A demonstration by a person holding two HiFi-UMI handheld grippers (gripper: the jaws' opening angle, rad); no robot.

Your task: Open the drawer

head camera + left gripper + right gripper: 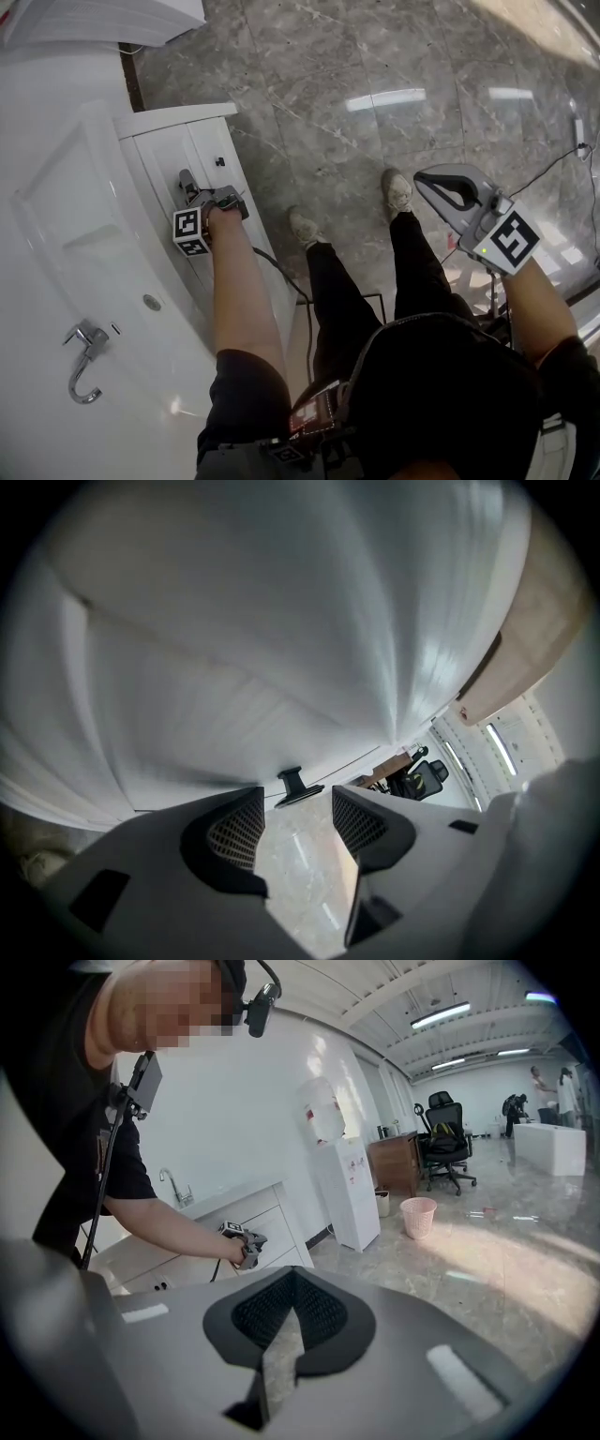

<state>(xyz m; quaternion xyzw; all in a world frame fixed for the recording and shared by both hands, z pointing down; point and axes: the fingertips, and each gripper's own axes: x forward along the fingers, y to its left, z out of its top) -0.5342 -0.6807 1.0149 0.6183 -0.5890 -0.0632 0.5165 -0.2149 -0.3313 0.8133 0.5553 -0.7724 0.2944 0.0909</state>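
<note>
The white cabinet's drawer front (202,150) carries a small black knob (219,162). My left gripper (186,178) is held against the cabinet face, below and left of that knob, with its marker cube toward me. In the left gripper view the left gripper (298,806) is open, a black knob (298,786) stands just beyond its fingertips, and the white drawer front (281,667) fills the picture. Nothing lies between its pads. My right gripper (448,190) hangs over the floor far from the cabinet; its jaws (293,1277) meet at the tips, empty.
A white counter with a sink basin (56,202) and a chrome faucet (84,361) lies left of the cabinet. My feet (305,228) stand on the grey marble floor. A water dispenser (339,1185), a pink bin (418,1216) and an office chair (448,1143) stand farther off.
</note>
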